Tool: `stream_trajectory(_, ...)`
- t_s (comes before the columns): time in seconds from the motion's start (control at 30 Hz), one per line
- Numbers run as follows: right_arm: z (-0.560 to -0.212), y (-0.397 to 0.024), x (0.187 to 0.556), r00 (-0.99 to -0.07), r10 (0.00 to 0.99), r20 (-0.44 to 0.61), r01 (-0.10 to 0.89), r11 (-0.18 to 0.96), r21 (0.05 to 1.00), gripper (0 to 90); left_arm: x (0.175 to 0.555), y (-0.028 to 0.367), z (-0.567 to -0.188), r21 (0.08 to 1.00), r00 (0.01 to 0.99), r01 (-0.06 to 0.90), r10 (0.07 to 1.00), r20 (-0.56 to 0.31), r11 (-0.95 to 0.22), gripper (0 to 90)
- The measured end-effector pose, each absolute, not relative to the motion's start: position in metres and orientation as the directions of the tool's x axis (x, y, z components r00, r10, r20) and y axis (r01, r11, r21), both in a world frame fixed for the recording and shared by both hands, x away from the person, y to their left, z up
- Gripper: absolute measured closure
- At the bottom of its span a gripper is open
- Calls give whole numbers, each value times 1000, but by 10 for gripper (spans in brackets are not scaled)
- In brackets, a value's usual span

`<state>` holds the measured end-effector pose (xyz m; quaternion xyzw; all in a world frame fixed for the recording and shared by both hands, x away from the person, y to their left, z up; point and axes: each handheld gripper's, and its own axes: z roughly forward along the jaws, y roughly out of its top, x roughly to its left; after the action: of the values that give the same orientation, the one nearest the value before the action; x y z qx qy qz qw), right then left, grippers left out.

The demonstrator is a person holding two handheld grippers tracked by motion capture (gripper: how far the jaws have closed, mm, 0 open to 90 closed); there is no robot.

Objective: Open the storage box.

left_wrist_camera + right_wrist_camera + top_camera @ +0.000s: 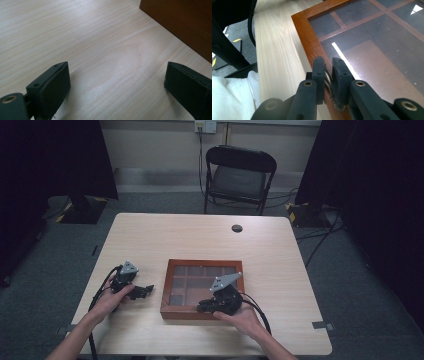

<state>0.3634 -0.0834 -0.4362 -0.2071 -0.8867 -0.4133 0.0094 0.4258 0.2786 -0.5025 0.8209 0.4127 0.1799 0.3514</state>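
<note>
A shallow brown wooden box (165, 290) with a glass lid over several compartments lies flat at the table's near middle. My right gripper (203, 307) sits at the box's front edge. In the right gripper view, that gripper (328, 62) is shut on a small brass-coloured metal catch (327, 75) on the wooden frame (304, 30). Left of the box, my left gripper (145, 291) rests low over the tabletop. Its jaws stand wide open (116, 75) with only bare wood between them, and the box's side wall (185, 22) lies just ahead to the right.
The light wooden table (200, 235) has a round cable hole (237, 228) near its far edge. A black folding chair (240, 175) stands behind the table. Cables run over the floor at the right. A white sleeve (232, 100) shows beside the right gripper.
</note>
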Motion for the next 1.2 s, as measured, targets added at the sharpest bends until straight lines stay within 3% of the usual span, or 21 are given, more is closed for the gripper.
stream_trajectory(1.2,-404,-88,366,-912,369,179,363,524,771,817,426,279,-502,725,594,551,804,5,-412,60)
